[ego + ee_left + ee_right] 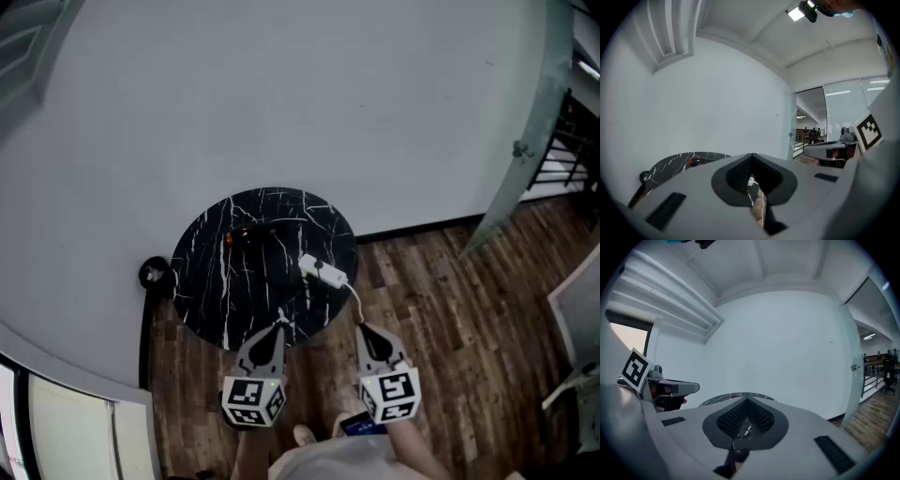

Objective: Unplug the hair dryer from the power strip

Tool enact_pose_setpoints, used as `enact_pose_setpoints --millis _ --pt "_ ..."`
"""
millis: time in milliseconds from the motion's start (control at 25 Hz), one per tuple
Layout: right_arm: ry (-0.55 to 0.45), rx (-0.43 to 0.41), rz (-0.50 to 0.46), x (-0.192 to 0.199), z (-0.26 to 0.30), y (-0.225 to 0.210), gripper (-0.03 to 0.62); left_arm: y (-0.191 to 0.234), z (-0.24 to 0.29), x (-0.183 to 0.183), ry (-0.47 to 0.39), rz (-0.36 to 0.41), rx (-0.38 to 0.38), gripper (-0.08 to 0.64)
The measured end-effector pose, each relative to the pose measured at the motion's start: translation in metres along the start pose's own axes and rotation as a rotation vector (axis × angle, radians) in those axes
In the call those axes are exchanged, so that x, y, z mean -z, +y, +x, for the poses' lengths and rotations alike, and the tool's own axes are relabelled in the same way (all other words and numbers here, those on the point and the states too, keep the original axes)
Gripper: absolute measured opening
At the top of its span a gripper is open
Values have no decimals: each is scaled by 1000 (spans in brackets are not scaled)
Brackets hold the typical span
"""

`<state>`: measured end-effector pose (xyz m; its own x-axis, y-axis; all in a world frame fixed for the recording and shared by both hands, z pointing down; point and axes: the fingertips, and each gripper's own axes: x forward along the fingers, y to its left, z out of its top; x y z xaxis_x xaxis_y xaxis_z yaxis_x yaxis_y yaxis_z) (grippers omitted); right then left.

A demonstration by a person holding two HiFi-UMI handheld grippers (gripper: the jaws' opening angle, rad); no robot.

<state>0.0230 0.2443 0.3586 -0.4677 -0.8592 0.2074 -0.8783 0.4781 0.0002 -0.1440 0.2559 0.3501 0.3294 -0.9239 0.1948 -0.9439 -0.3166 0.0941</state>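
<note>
Wood-plank flooring (441, 300) and a plain pale wall (309, 103) are recorded in the head view, with a round black marble-topped table (211, 291) set against the wall. A white power strip (324, 272) is seen lying on the right part of the tabletop, and its white cord (355, 298) is led off the near edge towards the floor. The hair dryer (255, 236) is noted as a dark shape with an orange spot near the table's middle, to the left of the strip; its outline is poorly resolved against the dark top, and whether its plug is seated in the strip cannot be determined.

The left gripper (280, 324) is held at the table's near edge, its jaws closed together with nothing between them. The right gripper (363, 330) is held beside it, just off the table over the floor, jaws likewise closed and empty. Neither gripper is in contact with the strip or the dryer.
</note>
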Motion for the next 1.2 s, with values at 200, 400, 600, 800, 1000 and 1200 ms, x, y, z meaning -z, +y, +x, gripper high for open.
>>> enact_pose_setpoints --millis 200,400,600,800,1000,1200 --pt "9 -12 -11 7 3 1 -3 2 3 4 6 -5 6 2" --pt "25 -5 -2 5 4 -1 -3 1 9 3 6 0 14 2" --pt "16 -6 20 4 8 -6 -3 0 14 6 21 3 20 2" --pt "17 6 51 4 12 -14 -2 0 21 7 28 5 22 2" --pt "22 4 48 3 18 -21 -2 1 26 8 37 -1 7 2" --pt "52 -27 33 12 22 -24 -2 3 30 15 52 21 -25 2"
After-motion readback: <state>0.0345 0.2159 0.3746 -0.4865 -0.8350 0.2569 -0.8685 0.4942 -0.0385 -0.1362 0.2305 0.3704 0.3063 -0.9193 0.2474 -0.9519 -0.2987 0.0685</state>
